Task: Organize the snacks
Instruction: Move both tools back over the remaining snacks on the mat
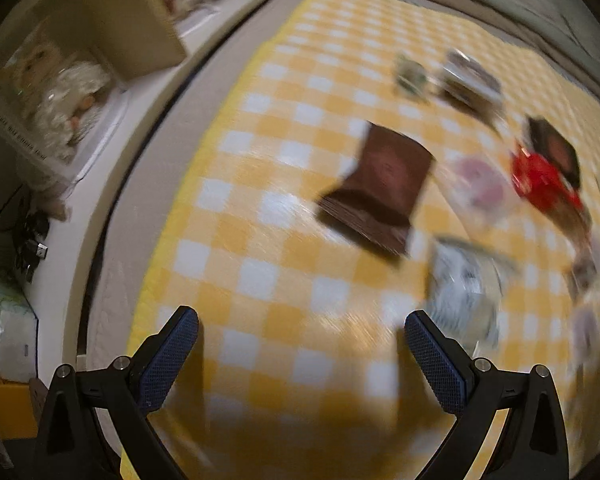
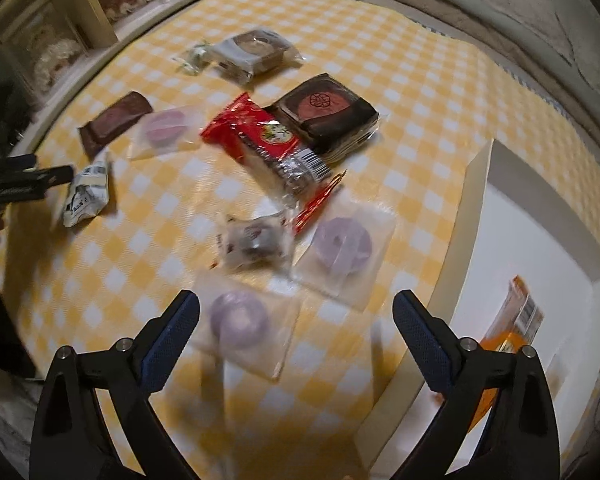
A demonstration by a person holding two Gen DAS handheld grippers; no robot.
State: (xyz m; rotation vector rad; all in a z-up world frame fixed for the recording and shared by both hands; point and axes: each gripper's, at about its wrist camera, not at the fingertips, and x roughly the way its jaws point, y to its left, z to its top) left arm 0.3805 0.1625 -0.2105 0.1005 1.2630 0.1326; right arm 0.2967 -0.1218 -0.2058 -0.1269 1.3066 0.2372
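Observation:
Several wrapped snacks lie on a yellow checked cloth (image 2: pixel 400 92). My right gripper (image 2: pixel 296 316) is open and empty, just above a clear pack with a purple round cake (image 2: pixel 240 324). A second purple cake pack (image 2: pixel 342 246), a small clear snack pack (image 2: pixel 254 240), a red packet (image 2: pixel 260 136) and a dark brown cake pack (image 2: pixel 328 110) lie beyond. My left gripper (image 1: pixel 302 334) is open and empty over bare cloth (image 1: pixel 284 60). A brown packet (image 1: pixel 384 184) lies ahead of it and a white-grey pack (image 1: pixel 460 292) by its right finger. The left view is blurred.
A white box (image 2: pixel 540 248) at the right holds an orange packet (image 2: pixel 512 320). The left gripper shows at the left edge of the right wrist view (image 2: pixel 24 180). Beige boxes with packaged goods (image 1: pixel 60 96) stand beyond the cloth's left edge. Cables (image 1: pixel 28 236) lie at the far left.

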